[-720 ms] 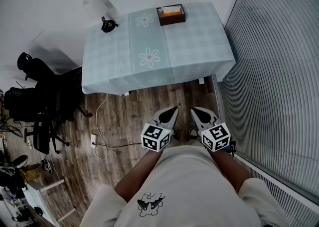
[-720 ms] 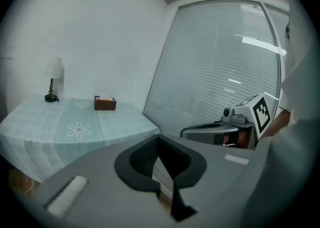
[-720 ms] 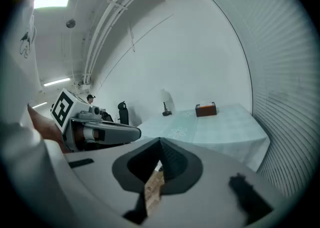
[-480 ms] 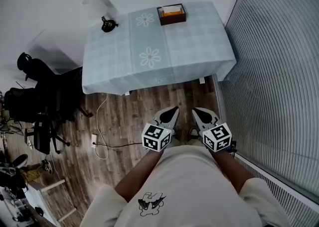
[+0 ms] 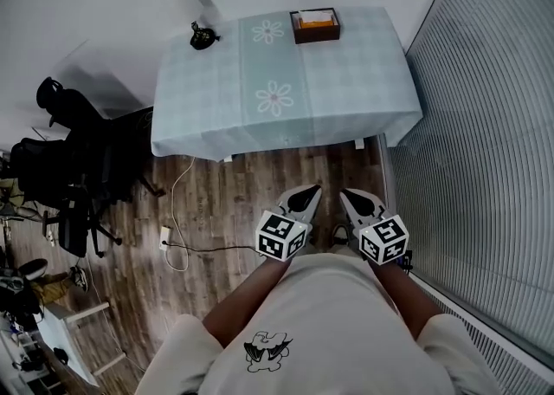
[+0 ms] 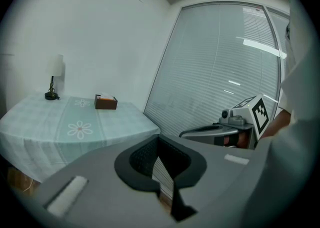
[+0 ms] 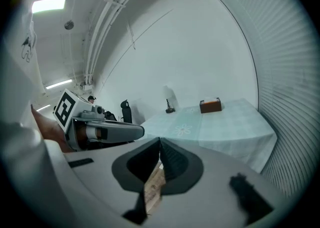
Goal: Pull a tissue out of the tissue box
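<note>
Both grippers low in front of the body, closed and empty.

The left gripper (image 5: 307, 194) and the right gripper (image 5: 355, 199) sit side by side, near but apart, each tilted somewhat downward. In the head view the left one leans toward 1 o'clock and the right one toward 11 o'clock. Each pair of jaws meets at the front with nothing between them (only a thin slit shows further back). The bare left forearm (image 5: 247, 298) and right forearm (image 5: 407, 294) run back toward 6 o'clock.
</note>
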Motion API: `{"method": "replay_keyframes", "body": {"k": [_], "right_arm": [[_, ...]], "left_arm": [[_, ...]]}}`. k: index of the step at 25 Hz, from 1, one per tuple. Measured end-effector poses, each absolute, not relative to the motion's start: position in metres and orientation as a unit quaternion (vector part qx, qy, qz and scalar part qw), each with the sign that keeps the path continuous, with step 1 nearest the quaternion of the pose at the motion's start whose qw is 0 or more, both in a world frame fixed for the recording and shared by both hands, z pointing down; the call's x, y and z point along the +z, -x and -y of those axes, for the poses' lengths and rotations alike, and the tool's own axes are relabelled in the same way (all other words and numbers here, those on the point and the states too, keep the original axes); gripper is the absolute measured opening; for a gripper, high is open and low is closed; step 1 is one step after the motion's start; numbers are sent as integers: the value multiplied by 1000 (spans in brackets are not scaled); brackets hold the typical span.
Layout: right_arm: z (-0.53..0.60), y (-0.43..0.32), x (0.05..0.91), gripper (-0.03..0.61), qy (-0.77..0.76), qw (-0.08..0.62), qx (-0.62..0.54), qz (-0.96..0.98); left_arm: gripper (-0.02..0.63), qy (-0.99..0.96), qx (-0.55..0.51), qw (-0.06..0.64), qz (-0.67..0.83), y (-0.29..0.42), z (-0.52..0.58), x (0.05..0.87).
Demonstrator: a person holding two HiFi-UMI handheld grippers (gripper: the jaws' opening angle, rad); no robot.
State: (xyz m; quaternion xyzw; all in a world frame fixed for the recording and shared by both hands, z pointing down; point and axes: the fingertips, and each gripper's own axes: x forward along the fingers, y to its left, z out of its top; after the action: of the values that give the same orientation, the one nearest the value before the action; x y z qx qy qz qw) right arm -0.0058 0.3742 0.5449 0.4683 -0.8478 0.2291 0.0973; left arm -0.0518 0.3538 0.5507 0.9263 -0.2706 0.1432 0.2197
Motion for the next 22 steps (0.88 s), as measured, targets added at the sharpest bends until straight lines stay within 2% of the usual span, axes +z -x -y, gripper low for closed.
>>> {"method": "replay_keyframes", "body": {"k": [14, 22], "right_arm": [[-326, 55, 552, 14, -514, 87, 246, 817], [-260, 30, 560, 14, -522, 103, 238, 813]], "left_arm": [[6, -924, 127, 240, 270, 122, -309, 565], [6, -917, 118, 253, 284, 116, -249, 576]]}}
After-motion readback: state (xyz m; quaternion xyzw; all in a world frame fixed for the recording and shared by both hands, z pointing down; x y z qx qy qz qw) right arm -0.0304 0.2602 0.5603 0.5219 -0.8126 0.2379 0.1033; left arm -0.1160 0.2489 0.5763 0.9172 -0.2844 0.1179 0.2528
